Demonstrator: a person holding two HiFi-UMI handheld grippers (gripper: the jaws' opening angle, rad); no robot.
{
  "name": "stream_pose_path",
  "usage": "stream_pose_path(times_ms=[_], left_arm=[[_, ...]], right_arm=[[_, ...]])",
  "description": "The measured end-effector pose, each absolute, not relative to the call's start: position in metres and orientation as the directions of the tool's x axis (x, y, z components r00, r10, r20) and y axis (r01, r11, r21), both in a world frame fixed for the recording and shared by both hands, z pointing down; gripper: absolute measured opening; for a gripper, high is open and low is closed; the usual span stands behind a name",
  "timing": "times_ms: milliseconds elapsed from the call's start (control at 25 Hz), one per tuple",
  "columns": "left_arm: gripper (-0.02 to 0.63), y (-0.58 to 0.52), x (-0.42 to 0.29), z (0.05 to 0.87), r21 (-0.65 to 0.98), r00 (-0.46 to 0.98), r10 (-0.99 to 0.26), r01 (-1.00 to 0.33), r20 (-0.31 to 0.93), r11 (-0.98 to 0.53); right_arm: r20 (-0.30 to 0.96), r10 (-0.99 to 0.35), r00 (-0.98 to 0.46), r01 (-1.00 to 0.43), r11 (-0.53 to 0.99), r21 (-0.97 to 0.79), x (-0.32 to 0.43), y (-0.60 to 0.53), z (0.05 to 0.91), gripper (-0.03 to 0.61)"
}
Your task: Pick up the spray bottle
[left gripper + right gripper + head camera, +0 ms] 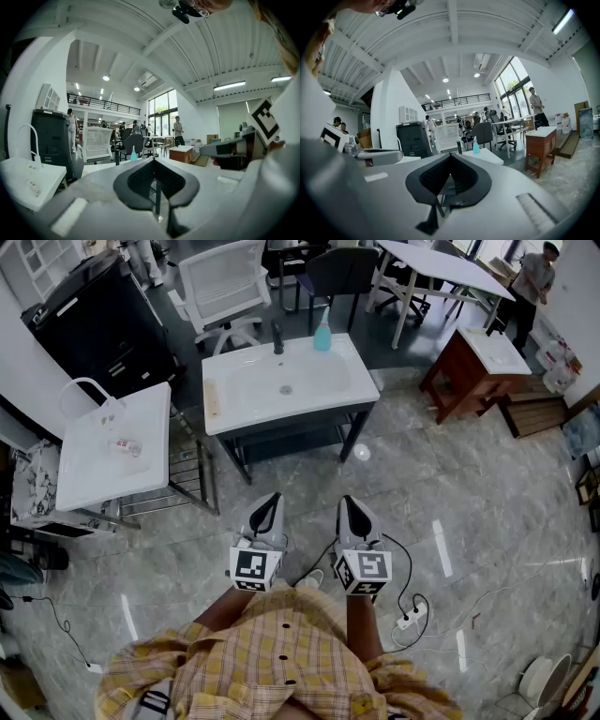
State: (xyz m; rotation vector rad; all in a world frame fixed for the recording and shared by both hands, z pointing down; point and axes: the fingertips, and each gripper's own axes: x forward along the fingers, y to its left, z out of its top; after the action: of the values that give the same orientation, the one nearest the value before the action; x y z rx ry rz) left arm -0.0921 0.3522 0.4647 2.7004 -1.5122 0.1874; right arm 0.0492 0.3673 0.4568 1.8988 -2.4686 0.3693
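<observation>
Left tongs [270,512] and right tongs [350,514] are both clenched, tips meeting and nothing between them. They are held side by side over the glossy grey marbled floor [469,512] and touch nothing. Their shells are smooth matte grey, and the inner pads [140,180] are black and finely ribbed, curving into a leaf-shaped hollow. The spray bottle [322,337], slim and translucent teal with a pale nozzle, stands upright at the back edge of a white tabletop [225,418] with a moulded basin. It is just beside a black faucet [277,337], well apart from both tongs.
</observation>
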Motion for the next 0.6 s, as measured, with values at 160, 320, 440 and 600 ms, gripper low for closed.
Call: stream_pose_path(times_ms=[160, 320, 440, 600], left_arm=[[-0.002, 0.348, -0.077, 0.463, -0.014, 0.510, -0.851, -0.857, 0.122, -0.515], [-0.002, 0.343, -0.065, 0.464, -0.024, 0.498, -0.858, -0.863, 0.126, -0.505], [-0.002, 0.343, -0.055, 0.464, -0.029, 0.481, -0.867, -0.872, 0.129, -0.489], [-0.002, 0.349, -0.042, 0.472, -0.061, 0.476, -0.866, -0.870, 0.151, -0.489]], right_arm=[[0.133, -0.949, -0.287, -0.947, 0.259, -0.191, 0.062, 0.360, 0.453, 0.000], [0.106, -0.944, -0.311, -0.934, 0.284, -0.217, 0.073, 0.355, 0.452, 0.002], [0.099, -0.939, -0.330, -0.928, 0.303, -0.216, 0.082, 0.350, 0.452, 0.002], [0.096, -0.934, -0.344, -0.921, 0.316, -0.228, 0.093, 0.347, 0.456, 0.002]])
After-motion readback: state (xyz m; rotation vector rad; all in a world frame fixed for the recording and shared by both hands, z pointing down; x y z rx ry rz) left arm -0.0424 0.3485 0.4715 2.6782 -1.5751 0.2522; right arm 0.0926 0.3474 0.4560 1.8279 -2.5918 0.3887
